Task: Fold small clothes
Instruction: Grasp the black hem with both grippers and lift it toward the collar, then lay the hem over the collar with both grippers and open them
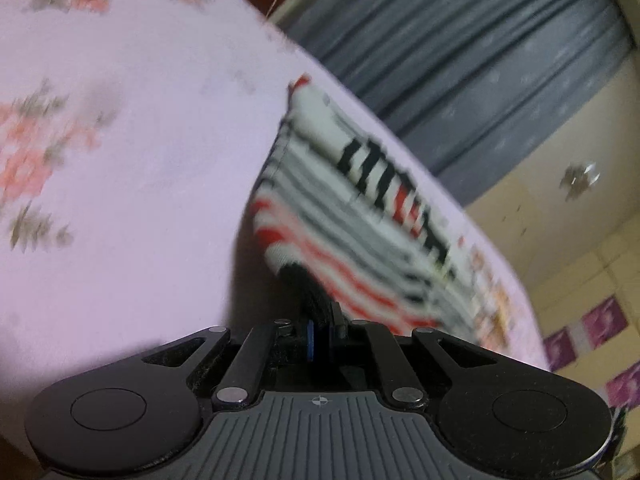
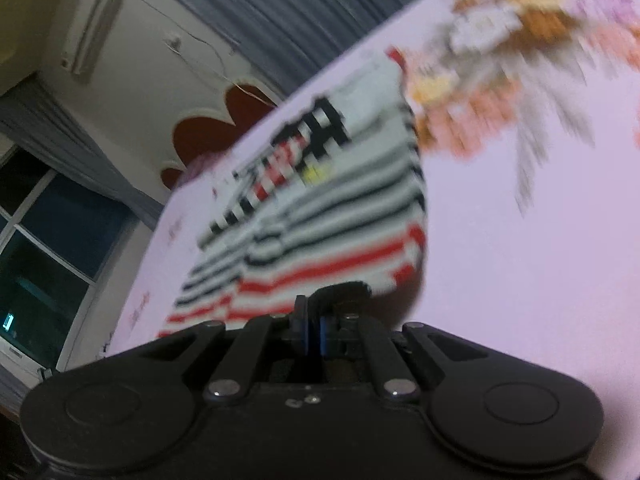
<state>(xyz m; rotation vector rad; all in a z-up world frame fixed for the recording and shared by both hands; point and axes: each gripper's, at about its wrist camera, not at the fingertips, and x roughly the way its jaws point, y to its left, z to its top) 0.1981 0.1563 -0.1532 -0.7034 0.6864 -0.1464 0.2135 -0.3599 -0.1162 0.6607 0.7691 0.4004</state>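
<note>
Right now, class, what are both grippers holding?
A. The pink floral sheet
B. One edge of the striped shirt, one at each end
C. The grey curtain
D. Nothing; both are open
B: the left gripper and right gripper are each shut on the near edge of the striped shirt.

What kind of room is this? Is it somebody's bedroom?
Probably a bedroom at home. The striped garment lies on a pink flowered sheet, likely a bed. Grey curtains hang behind it, and an air conditioner sits high on the wall beside a dark window.
</note>
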